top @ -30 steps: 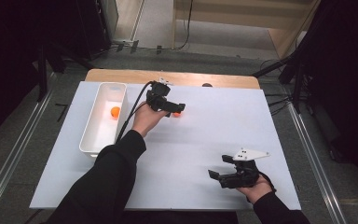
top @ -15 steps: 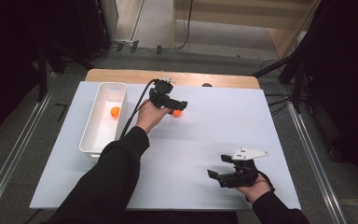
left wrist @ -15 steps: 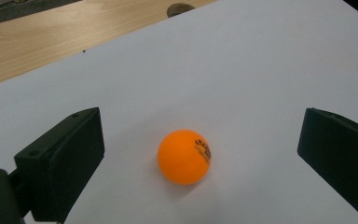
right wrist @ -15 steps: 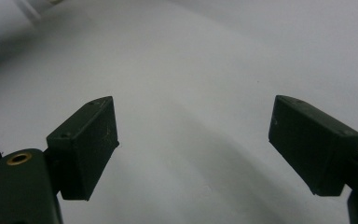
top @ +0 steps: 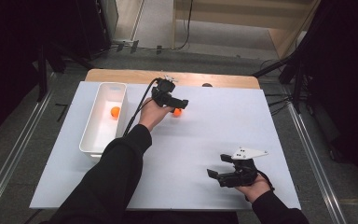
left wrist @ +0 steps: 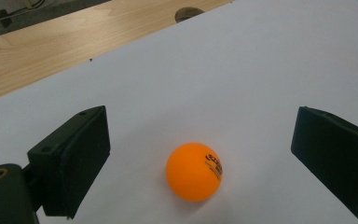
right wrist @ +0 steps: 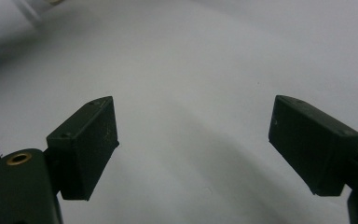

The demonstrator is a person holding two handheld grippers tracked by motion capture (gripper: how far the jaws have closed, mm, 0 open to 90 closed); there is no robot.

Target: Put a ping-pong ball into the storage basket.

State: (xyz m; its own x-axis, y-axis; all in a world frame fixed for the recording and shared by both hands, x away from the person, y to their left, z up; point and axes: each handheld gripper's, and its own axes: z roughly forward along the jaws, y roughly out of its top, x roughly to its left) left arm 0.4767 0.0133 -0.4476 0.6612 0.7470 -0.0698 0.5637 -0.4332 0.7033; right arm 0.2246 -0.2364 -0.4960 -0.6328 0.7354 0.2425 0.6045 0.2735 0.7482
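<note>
The left gripper [left wrist: 200, 158], jaws spread wide, is straddling the orange ball [left wrist: 194, 171], which is lying on the tabletop [top: 223, 126] just right of the white bin [top: 103, 122]. Closing slowly and centred should stop it rolling. The right gripper [top: 226, 168] is idling, jaws wide.

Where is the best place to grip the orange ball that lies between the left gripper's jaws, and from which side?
Grip the orange ball across its widest middle, likely from above. It is round and rests free on the white sheet, and the left gripper already has open jaws on either side of it.
</note>
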